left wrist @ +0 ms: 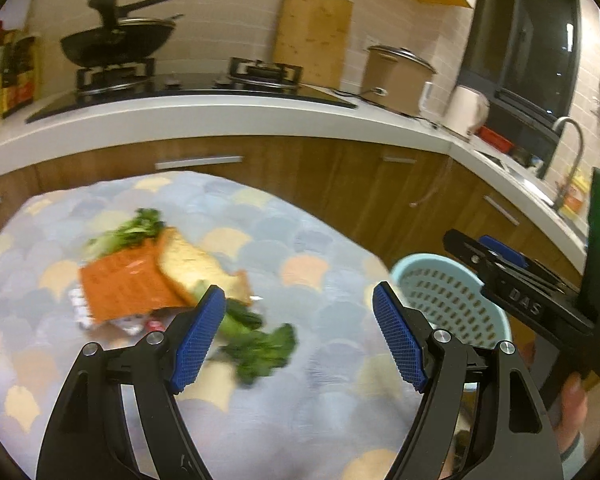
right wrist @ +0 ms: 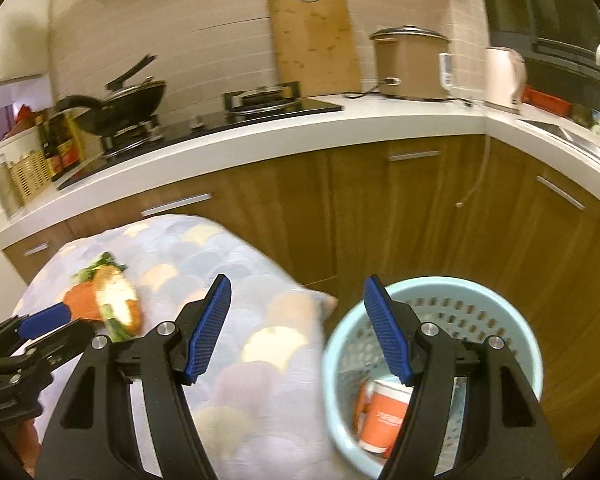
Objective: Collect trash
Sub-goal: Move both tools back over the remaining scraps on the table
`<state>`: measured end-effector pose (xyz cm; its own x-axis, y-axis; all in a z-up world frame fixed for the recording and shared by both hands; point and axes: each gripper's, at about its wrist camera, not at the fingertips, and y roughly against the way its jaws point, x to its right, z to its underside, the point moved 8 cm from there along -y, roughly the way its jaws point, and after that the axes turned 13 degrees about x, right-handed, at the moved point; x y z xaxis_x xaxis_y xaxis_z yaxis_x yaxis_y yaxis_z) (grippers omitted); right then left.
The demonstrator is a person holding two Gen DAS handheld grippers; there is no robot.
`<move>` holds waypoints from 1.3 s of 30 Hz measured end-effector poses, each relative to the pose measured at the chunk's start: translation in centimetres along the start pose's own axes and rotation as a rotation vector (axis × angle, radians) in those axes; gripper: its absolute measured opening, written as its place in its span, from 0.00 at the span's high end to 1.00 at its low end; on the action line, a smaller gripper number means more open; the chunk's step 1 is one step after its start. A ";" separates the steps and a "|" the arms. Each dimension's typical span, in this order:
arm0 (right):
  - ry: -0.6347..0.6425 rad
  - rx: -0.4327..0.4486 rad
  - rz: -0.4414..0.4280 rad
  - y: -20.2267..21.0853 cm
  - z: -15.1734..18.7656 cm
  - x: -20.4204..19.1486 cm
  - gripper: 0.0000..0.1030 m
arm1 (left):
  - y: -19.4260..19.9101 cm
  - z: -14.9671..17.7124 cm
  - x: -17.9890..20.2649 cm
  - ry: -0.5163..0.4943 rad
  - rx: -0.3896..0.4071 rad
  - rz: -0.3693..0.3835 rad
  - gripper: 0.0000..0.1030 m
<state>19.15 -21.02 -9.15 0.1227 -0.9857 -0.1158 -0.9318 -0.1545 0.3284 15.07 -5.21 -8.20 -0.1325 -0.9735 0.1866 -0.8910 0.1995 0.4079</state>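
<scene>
My left claw hangs released and empty above the table, jaws spread wide over the leafy green scrap that lies just beside the heap of orange packet, bread-like slab and more greens toward the table's far left. My right claw is likewise released and carries nothing, poised beside the pale blue perforated bin off the table's right edge, where an orange-and-white cup already lies. To do this pick well, I judge I should lower the left claw squarely over the nearest green piece, close on its thick stem rather than the limp leaves, and lift clear of the cloth before swinging to the bin.
</scene>
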 end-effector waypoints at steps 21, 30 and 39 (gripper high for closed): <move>0.162 -0.164 -0.282 -2.1 5.2 -16.0 0.72 | 5.5 0.5 -18.4 0.156 -0.050 -0.185 0.29; 0.142 -0.215 -0.274 -4.1 7.2 -16.3 0.31 | -0.8 0.2 -15.7 0.104 -0.113 -0.141 0.28; 0.192 -0.283 -0.251 -5.3 9.2 -16.8 0.31 | -3.1 2.3 -14.3 0.011 -0.160 -0.164 0.63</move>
<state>18.92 -3.06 -17.63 0.4198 -0.9058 -0.0569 -0.7378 -0.3771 0.5598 18.72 7.80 -14.14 0.0141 -0.9933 0.1149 -0.8199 0.0543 0.5699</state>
